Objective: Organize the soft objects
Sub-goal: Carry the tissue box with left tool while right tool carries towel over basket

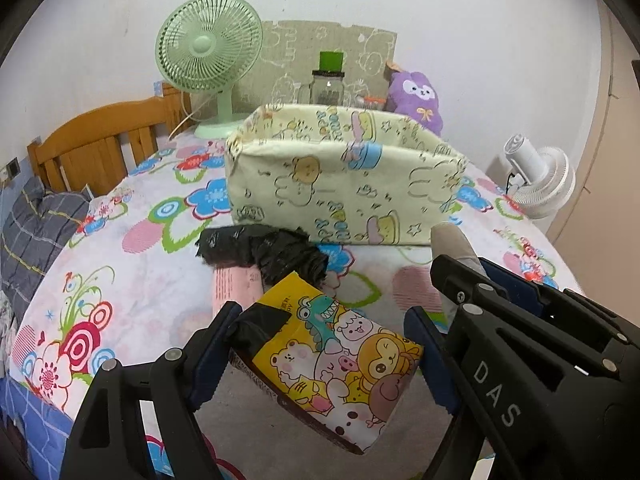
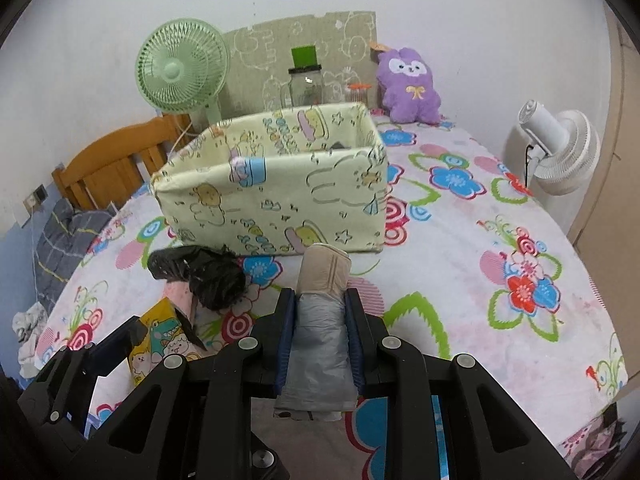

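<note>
grippers both hold soft things: left gripper (image 1: 320, 354) squeezes a yellow cartoon pack (image 1: 340, 364) at the frame's bottom middle, right gripper (image 2: 320, 336) pinches a grey and beige roll (image 2: 320, 320). fabric box (image 2: 280, 200) sits at frame centre.

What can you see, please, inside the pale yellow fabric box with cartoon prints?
Inside the pale yellow fabric box, only the printed lining and a small dark shape near the far corner show; its front wall hides the floor.
</note>
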`<state>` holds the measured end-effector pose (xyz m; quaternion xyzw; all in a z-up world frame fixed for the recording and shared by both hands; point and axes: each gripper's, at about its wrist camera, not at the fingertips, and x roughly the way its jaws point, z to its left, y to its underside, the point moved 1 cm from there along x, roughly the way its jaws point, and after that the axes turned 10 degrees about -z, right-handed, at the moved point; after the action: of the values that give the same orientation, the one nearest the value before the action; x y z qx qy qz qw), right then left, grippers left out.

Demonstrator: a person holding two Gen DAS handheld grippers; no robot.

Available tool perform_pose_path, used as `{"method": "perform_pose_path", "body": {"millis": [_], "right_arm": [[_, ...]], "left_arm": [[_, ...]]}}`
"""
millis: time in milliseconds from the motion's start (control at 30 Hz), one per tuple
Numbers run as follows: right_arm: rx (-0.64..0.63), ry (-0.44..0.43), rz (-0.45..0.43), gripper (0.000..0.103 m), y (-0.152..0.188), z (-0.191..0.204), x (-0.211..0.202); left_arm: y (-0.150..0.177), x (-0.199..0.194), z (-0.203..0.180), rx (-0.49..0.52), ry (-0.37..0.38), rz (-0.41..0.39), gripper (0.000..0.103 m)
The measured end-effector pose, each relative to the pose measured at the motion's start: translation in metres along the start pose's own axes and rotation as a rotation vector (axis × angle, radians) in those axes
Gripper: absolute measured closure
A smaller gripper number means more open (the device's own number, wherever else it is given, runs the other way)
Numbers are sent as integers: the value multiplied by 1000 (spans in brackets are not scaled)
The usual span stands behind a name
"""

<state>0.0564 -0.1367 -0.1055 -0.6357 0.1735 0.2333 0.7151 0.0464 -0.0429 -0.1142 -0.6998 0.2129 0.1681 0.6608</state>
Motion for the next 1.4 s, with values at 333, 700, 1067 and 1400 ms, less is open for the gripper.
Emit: {"method": "perform_pose_path", "body": {"millis": [333,700,1067,1400], "right_arm": [[14,10,-63,76,-21,-4,-21],[14,24,-122,76,-47,-2,-45],[13,29,-167,76,-69,3,-63],[13,37,-192,76,-85,5,-68]], "left_arm": [[-22,-14,-9,10,21,-39,19],[-48,-33,-14,19,46,-88,19],[-72,-47,-14,30,53,-120,19],[-88,-51,-15,48,55,-142,19]]}}
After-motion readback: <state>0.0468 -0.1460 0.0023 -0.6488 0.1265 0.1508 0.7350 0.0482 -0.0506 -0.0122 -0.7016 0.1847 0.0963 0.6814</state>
